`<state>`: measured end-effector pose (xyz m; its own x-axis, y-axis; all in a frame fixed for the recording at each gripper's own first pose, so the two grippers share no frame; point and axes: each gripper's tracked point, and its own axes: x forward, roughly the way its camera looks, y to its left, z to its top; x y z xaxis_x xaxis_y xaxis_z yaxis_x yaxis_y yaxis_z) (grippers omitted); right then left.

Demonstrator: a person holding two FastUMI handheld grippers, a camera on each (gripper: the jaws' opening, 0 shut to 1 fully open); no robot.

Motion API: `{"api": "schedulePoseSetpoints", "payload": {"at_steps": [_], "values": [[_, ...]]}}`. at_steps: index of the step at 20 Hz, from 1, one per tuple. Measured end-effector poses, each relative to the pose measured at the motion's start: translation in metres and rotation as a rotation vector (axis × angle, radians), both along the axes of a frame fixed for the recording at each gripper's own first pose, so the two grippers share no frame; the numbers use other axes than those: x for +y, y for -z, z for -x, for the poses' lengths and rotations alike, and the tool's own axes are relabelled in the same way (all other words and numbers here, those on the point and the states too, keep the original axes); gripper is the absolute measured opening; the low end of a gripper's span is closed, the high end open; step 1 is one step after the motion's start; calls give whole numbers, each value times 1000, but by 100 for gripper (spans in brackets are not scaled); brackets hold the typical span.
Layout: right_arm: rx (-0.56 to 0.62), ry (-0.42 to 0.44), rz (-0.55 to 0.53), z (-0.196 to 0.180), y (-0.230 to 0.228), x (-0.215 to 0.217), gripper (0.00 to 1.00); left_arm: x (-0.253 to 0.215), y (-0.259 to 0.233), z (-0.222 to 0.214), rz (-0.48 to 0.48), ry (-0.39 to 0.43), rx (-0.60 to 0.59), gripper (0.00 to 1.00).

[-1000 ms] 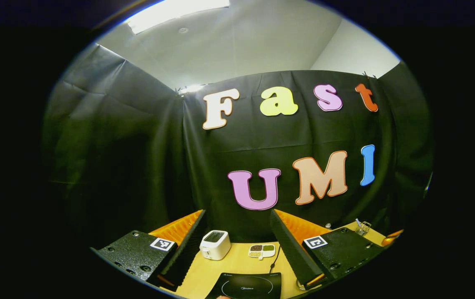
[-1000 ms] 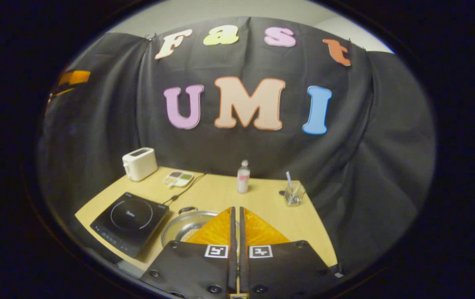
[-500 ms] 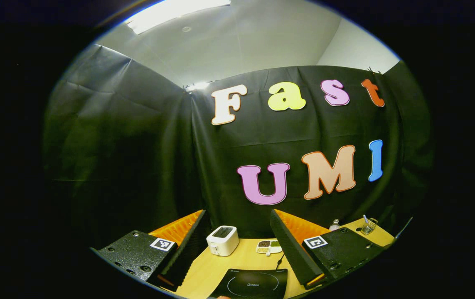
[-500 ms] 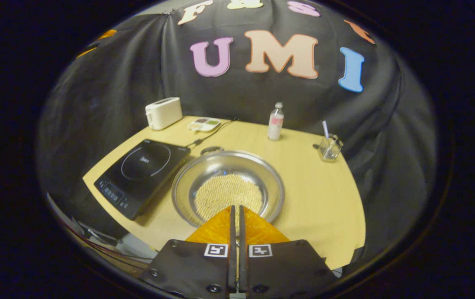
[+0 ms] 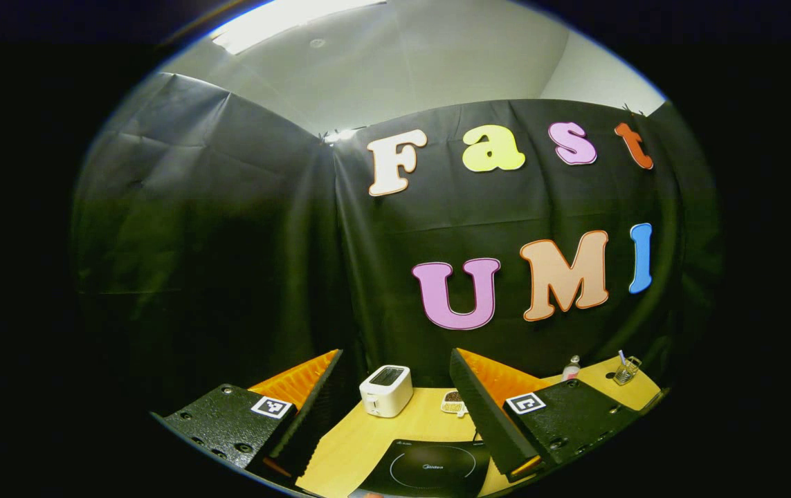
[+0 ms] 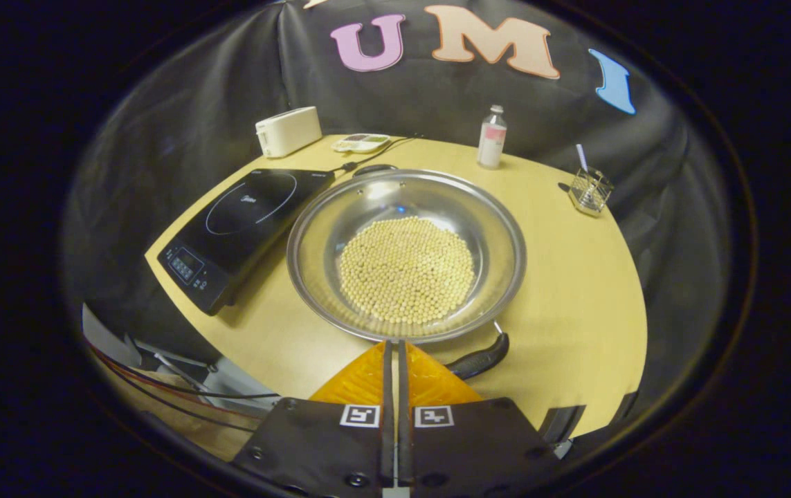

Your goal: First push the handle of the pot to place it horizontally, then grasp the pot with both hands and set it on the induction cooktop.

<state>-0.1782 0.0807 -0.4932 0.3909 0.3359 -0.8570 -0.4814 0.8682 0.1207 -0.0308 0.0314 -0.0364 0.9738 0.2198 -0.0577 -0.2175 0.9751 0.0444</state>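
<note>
Wide shallow steel pot [image 6: 405,252] holding pale beans is sitting mid-table, just right of the flat black induction cooktop [image 6: 246,214]. Its near black handle [image 6: 482,358] is lying crosswise just beyond the right gripper [image 6: 396,353], jaws pressed together. Left gripper [image 5: 395,373], jaws spread, is hovering farther off.

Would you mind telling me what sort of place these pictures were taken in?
Most likely a mock kitchen in a recording booth, not a real home: black cloth walls surround one wooden table carrying an induction cooktop, a toaster and a pot of beans.
</note>
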Motion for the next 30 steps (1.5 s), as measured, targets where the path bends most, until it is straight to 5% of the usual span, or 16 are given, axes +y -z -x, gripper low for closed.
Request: {"api": "schedulePoseSetpoints", "payload": {"at_steps": [9, 22, 30], "values": [[36, 22, 44, -9, 18, -25, 3, 11, 11, 3, 5, -45, 31, 100], [3, 192, 114, -114, 36, -80, 3, 43, 30, 9, 0, -137, 78, 100], [-12, 222, 128, -126, 32, -82, 2, 52, 45, 3, 1, -158, 114, 100]]}}
